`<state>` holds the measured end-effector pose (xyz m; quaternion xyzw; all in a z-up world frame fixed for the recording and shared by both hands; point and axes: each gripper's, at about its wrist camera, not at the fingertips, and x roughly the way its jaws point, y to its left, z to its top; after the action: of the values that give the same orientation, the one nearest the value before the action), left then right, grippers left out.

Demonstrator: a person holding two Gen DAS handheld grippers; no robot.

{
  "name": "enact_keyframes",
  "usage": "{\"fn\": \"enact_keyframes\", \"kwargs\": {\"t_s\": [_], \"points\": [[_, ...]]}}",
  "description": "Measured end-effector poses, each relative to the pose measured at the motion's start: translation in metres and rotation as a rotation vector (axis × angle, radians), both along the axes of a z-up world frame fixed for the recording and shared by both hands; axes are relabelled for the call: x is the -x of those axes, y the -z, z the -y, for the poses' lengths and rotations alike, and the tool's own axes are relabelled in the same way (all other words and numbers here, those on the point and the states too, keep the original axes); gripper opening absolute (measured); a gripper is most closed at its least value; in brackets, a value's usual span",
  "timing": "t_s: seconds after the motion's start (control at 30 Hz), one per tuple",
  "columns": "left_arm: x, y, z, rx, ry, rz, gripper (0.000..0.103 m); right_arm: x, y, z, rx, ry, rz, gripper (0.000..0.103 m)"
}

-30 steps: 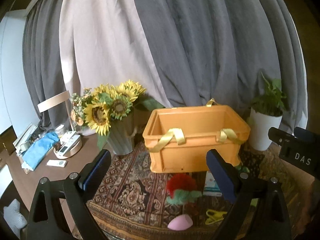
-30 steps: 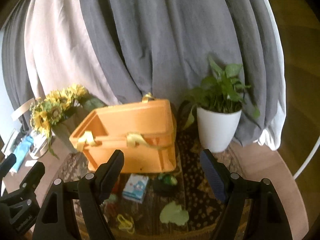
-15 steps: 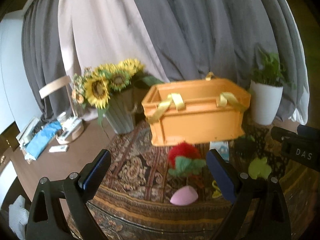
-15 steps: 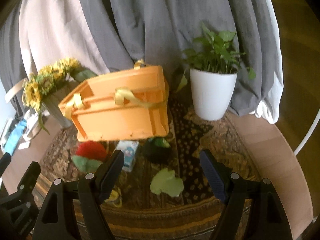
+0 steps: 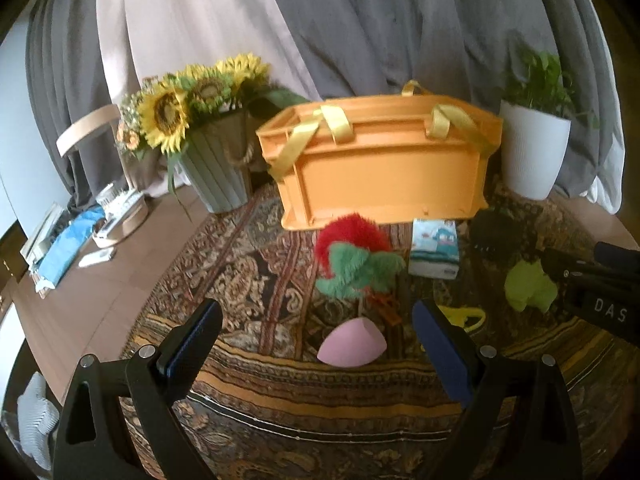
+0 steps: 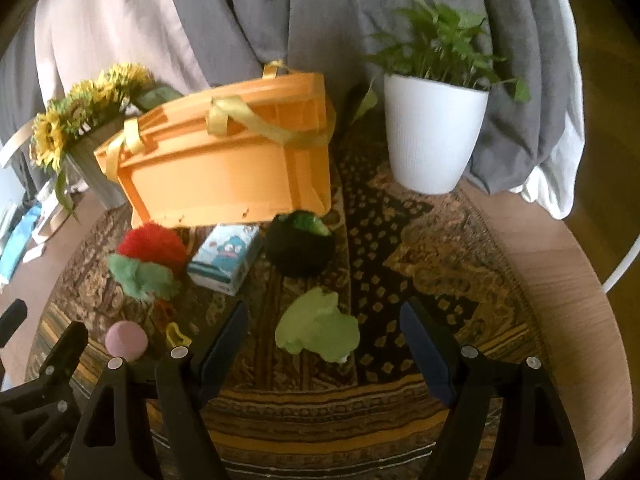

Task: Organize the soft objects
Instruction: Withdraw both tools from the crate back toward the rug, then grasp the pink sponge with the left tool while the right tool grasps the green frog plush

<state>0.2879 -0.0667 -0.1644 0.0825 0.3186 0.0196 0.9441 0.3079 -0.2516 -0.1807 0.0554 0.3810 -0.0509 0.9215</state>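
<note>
An orange crate (image 5: 380, 172) with yellow ribbon handles stands on a patterned rug; it also shows in the right wrist view (image 6: 228, 164). In front of it lie a red and green plush (image 5: 352, 256), a pink egg-shaped sponge (image 5: 352, 346), a tissue pack (image 5: 434, 246), a black and green plush (image 6: 300, 242) and a light green plush (image 6: 318, 326). My left gripper (image 5: 316, 324) is open and empty, above the pink sponge. My right gripper (image 6: 324, 320) is open and empty, above the light green plush.
A sunflower vase (image 5: 212, 148) stands left of the crate and a white potted plant (image 6: 434, 136) right of it. Small yellow (image 5: 464, 314) and orange clips (image 5: 386, 308) lie on the rug (image 6: 440, 248). Clutter with a blue cloth (image 5: 68, 248) sits at the far left on the wooden table.
Both grippers have moved down and tilted toward the rug, bringing the soft objects into fuller view. Both stay open and empty.
</note>
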Motion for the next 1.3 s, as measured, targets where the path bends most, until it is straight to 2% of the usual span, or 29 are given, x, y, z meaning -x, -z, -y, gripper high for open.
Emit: {"fn": "enact_keyframes", "kwargs": {"t_s": [0.53,0.6,0.73,0.93,1.03,1.13,1.23,1.3], "points": [[-0.022,0.042,-0.003,0.045,-0.034,-0.107,0.097,-0.022,0.042,-0.001,0.010,-0.035,-0.108,0.079],[-0.025,0.047,-0.002,0.050,-0.035,-0.119,0.091,-0.024,0.046,-0.002,0.019,-0.037,-0.110,0.079],[-0.030,0.056,-0.002,0.064,-0.032,-0.144,0.088,-0.027,0.051,-0.002,0.023,-0.037,-0.111,0.079],[-0.036,0.063,0.002,0.079,-0.023,-0.162,0.075,-0.030,0.058,-0.001,0.028,-0.045,-0.106,0.079],[-0.039,0.066,0.002,0.088,-0.025,-0.175,0.063,-0.031,0.059,-0.002,0.037,-0.049,-0.100,0.078],[-0.041,0.069,0.002,0.095,-0.023,-0.189,0.055,-0.029,0.060,-0.003,0.035,-0.056,-0.096,0.075],[-0.040,0.071,0.004,0.100,-0.011,-0.196,0.053,-0.027,0.061,-0.005,0.040,-0.073,-0.098,0.067],[-0.040,0.070,0.004,0.099,-0.009,-0.195,0.052,-0.025,0.060,-0.005,0.050,-0.074,-0.093,0.067]]}}
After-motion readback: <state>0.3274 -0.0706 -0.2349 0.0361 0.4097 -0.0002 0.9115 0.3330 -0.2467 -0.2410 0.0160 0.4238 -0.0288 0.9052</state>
